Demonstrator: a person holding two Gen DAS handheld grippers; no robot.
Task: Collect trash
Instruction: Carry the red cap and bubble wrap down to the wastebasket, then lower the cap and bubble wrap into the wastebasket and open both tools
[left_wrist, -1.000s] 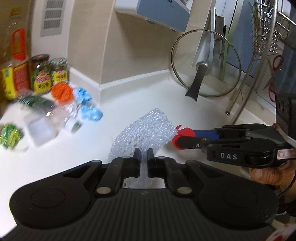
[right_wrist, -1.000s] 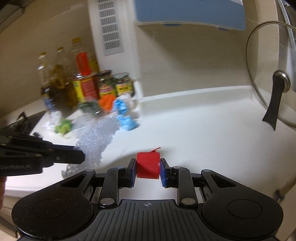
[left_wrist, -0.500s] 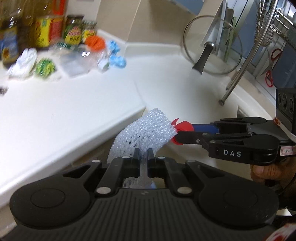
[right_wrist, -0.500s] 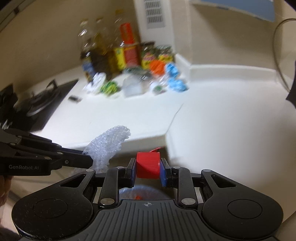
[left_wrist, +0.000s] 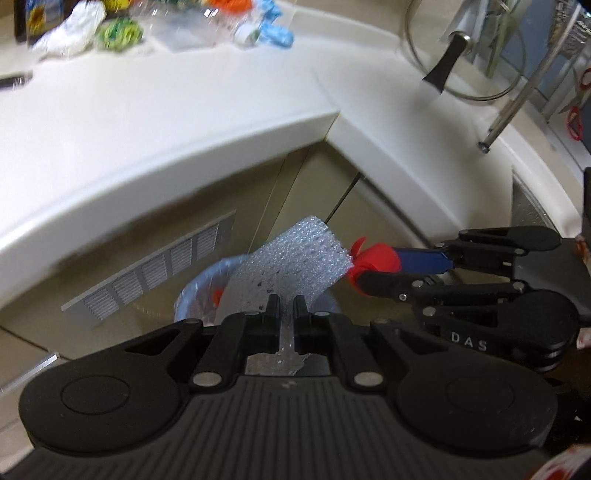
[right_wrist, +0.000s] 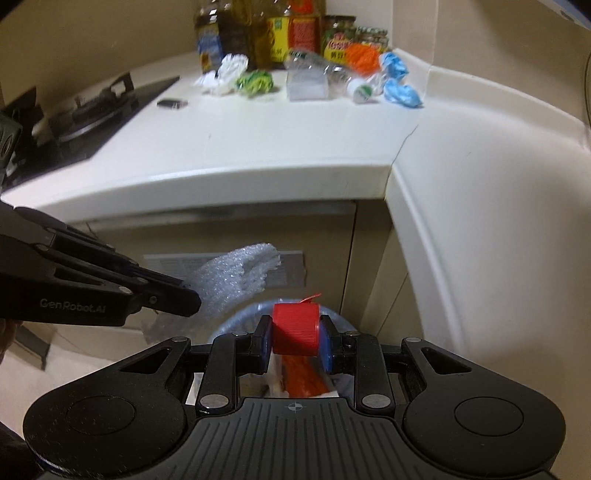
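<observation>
Left hand-held gripper (left_wrist: 286, 304) was clamped tight on bubble wrap (left_wrist: 295, 258); right hand-held gripper (right_wrist: 295, 328) pinched a red cap (right_wrist: 295, 328), jaws partly apart. Both hung over the lined bin (right_wrist: 236, 321) below. More trash (right_wrist: 306, 79) lay far back on the worktop (right_wrist: 258, 140).

Ribbed plastic cap (right_wrist: 295, 328), bubbly foam sheet (left_wrist: 295, 262), glossy counter (right_wrist: 258, 147).

I have moved both tools off the worktop (right_wrist: 258, 147) and lowered them: the foam wrap (left_wrist: 295, 258) and red cap (right_wrist: 295, 328) now hang over the lined bin (right_wrist: 236, 321), formerly out of view.
</observation>
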